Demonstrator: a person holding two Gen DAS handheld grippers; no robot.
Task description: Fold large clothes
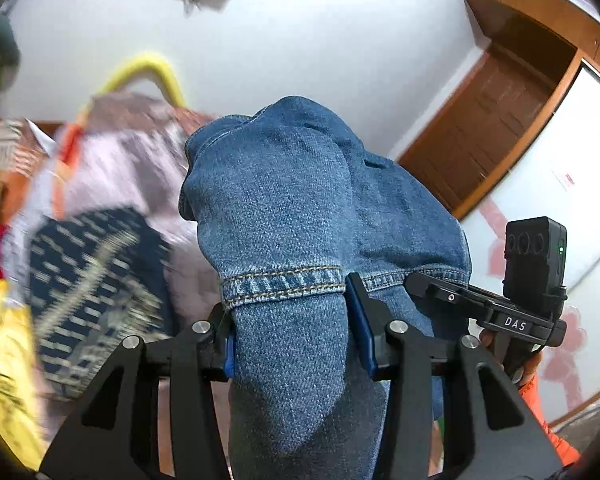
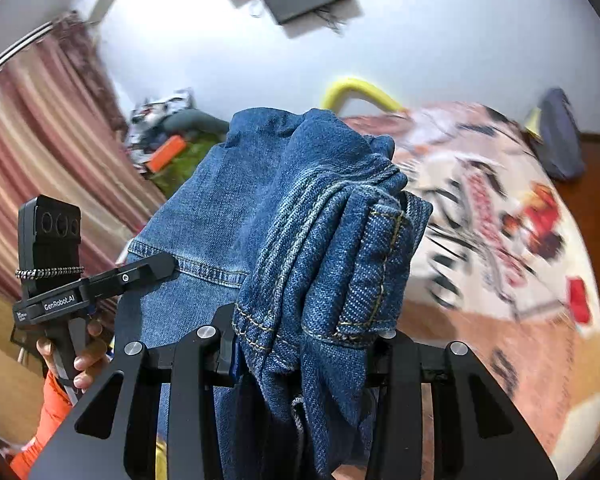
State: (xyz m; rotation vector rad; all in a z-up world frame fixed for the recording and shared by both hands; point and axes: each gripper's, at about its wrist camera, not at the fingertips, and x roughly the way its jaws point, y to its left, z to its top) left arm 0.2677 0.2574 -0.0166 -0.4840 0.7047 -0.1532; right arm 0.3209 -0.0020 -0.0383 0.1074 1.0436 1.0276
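A pair of blue denim jeans (image 1: 284, 216) is held up in the air between both grippers. My left gripper (image 1: 296, 332) is shut on a hemmed edge of the jeans, the cloth bunched between its blue pads. My right gripper (image 2: 304, 344) is shut on a thick wad of the jeans (image 2: 332, 240), with stitched seams folded over its fingers. The right gripper (image 1: 536, 280) shows in the left wrist view at the jeans' right side. The left gripper (image 2: 60, 264) shows in the right wrist view at the left. The lower jeans hang out of sight.
A bed with a patterned cover (image 2: 500, 216) lies below and to the right. A heap of mixed clothes (image 1: 100, 208) lies at the left. A wooden door (image 1: 496, 120), a striped curtain (image 2: 40, 128) and a yellow curved tube (image 2: 360, 88) stand around.
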